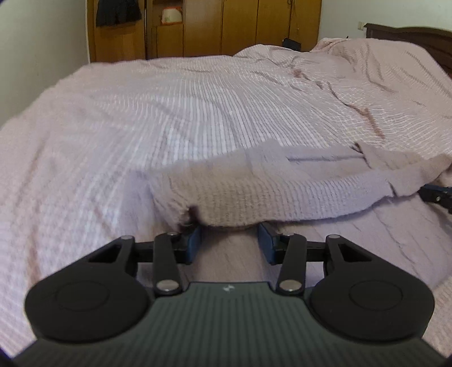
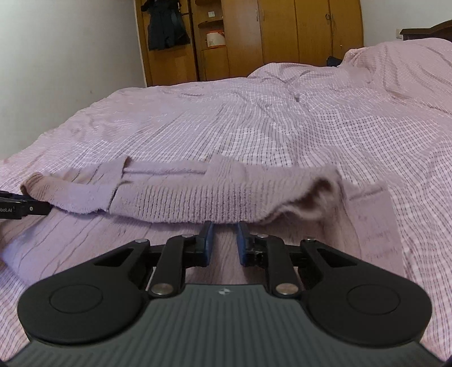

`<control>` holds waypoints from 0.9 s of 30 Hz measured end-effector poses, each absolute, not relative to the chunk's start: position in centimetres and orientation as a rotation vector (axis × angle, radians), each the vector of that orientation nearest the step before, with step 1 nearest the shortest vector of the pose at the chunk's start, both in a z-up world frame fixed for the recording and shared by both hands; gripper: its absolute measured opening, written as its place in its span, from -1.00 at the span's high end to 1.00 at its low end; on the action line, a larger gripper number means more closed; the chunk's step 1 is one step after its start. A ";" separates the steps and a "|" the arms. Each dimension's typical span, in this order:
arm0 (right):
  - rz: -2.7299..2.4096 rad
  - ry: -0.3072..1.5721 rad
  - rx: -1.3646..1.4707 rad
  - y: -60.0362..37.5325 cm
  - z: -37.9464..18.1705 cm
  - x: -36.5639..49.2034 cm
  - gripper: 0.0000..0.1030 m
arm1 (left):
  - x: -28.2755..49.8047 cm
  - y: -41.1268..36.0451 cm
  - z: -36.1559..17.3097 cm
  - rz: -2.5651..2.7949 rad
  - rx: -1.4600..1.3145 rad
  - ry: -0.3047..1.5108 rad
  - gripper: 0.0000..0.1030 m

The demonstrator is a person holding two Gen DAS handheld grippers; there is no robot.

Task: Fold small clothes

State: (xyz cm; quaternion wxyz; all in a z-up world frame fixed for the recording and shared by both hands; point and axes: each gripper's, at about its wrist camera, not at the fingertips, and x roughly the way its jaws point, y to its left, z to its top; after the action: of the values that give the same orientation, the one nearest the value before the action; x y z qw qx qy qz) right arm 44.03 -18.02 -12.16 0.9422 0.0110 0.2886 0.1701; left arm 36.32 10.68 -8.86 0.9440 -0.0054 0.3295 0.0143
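A small mauve knitted sweater (image 1: 282,194) lies on the pink bed, its ribbed hem folded over in a raised band; it also shows in the right wrist view (image 2: 180,197). My left gripper (image 1: 229,225) is open, its blue pads (image 1: 195,240) apart at the near edge of the hem's left part, the fabric just over the tips. My right gripper (image 2: 224,225) is open with a narrower gap, its pads (image 2: 207,240) at the hem's near edge towards the right. Each gripper shows at the other view's edge.
The pink checked bedspread (image 1: 197,107) covers the whole bed, rumpled at the far right near the dark headboard (image 1: 418,36). Wooden wardrobes (image 2: 282,36) and hanging dark clothes (image 2: 166,25) stand beyond the bed's far side.
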 end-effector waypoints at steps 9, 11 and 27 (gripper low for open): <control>0.269 0.573 0.090 -19.3 -12.3 48.2 0.60 | 39.9 12.2 -8.8 0.115 0.000 0.627 0.14; 0.268 0.567 0.119 -19.8 -13.1 48.2 0.60 | 39.7 12.2 -9.2 0.120 0.003 0.621 0.14; 0.291 0.588 0.107 -19.5 -11.6 45.4 0.60 | 36.7 9.5 -7.5 0.093 0.021 0.650 0.13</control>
State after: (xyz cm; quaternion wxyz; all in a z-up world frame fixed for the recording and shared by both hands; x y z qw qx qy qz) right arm 45.36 -19.55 -11.61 0.9453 0.0527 0.2886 0.1428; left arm 36.72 9.47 -7.54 0.9465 0.0101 0.3192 0.0456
